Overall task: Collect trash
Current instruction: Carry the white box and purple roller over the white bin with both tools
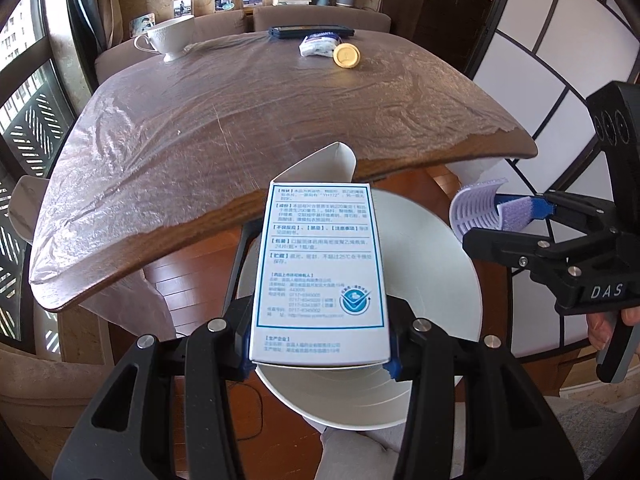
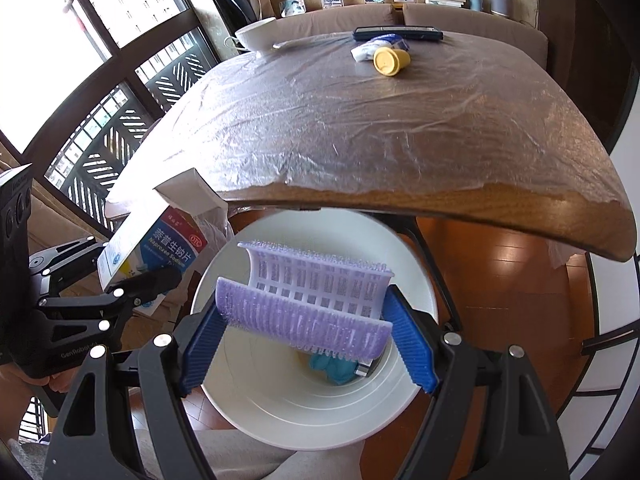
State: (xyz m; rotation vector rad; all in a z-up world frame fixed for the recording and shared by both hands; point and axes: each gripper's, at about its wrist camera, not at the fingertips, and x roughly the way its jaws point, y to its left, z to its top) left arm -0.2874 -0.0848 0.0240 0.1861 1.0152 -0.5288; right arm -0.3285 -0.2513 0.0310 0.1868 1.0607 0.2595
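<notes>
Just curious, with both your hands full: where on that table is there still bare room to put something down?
Most of the table is free: the whole near and middle stretch of its plastic cover, up to the front edge. Things crowd only the far side: the white cup at the far left, and the dark flat case, white packet and yellow bottle bunched together.

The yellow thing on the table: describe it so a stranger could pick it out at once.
Start at the wooden table under its clear plastic sheet and look to the far end, near the sofa. In front of the long dark case, touching a crumpled white packet, lies a small yellow bottle on its side. It is the only yellow object on the table.
</notes>
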